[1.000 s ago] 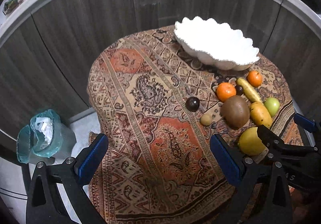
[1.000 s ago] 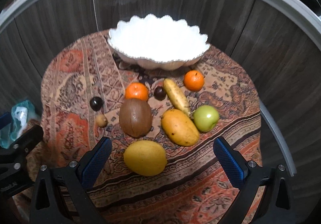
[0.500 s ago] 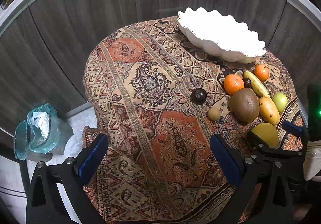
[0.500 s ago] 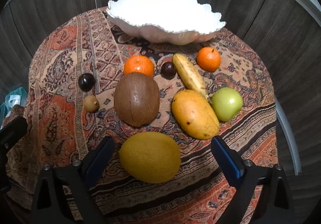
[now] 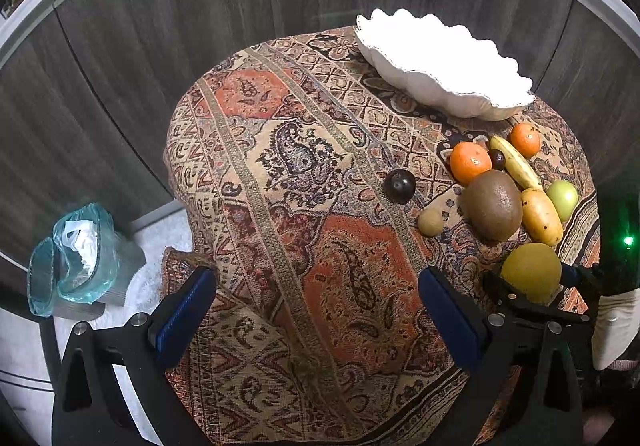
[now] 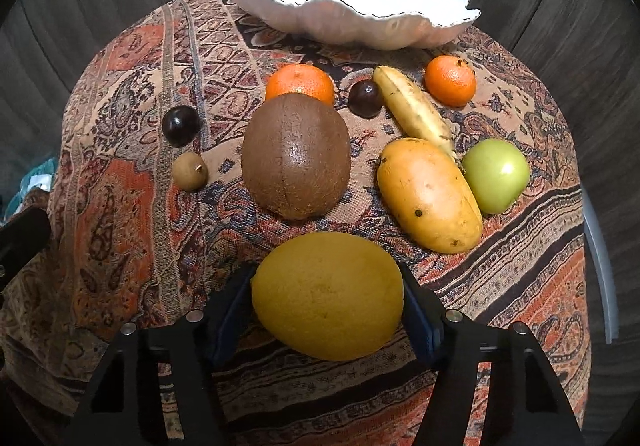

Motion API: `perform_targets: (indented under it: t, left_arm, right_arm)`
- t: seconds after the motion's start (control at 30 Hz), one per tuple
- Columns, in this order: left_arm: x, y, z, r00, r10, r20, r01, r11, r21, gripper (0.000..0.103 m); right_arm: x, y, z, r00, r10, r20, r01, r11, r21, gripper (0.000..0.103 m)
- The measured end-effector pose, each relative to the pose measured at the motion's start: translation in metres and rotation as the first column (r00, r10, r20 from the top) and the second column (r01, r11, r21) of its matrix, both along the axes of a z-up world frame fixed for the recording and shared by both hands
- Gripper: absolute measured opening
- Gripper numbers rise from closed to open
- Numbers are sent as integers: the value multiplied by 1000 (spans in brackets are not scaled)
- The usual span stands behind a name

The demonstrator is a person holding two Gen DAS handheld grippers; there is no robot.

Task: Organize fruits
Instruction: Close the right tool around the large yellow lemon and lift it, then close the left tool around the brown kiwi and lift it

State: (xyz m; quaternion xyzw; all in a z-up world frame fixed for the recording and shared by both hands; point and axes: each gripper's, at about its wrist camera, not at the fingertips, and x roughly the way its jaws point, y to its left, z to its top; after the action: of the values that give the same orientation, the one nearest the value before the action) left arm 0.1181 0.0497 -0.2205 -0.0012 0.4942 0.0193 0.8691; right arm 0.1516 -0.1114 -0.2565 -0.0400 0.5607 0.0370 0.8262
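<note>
right gripper has its jaws snug around the big yellow melon at the near edge of the surface, left gripper hangs wide open and idle, so next it probably needs lifting into the empty white scalloped bowl.

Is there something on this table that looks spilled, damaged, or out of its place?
Nothing looks spilled or broken. The white bowl stands upright with no fruit in it. The mango carries a few dark spots, and the banana has small brown marks. The right gripper brackets the yellow melon.
</note>
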Motion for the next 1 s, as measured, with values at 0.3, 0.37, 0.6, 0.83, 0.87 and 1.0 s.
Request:
perform_targets:
  t: [0.3,0.37,0.6,0.83,0.87,1.0]
  left_arm:
    - [7,-24,6,998,-63,8,63,998,-1,102]
    - [12,-35,8,996,-88,12,89,996,-14,102]
    - [32,-74,6,986,-168,7,168,985,-48,102]
    - [47,-109,-4,974,-228,-10,227,973,-44,94]
    - [49,-112,-6,973,-231,-15,230,972,-50,94]
    - [56,-120,-14,970,-241,-31,239,969,-60,94]
  right_arm:
    - [-8,-19,33,998,-23,61,22,1000,19,67]
    - [-9,-27,42,996,-36,79,35,999,16,67]
    - [-6,-64,61,987,-95,126,94,996,11,67]
    - [-2,-97,64,978,-153,143,156,988,-5,67]
    - [-1,-100,62,977,-161,140,163,987,-7,67]
    - [1,-109,58,975,-175,137,178,984,-7,67]
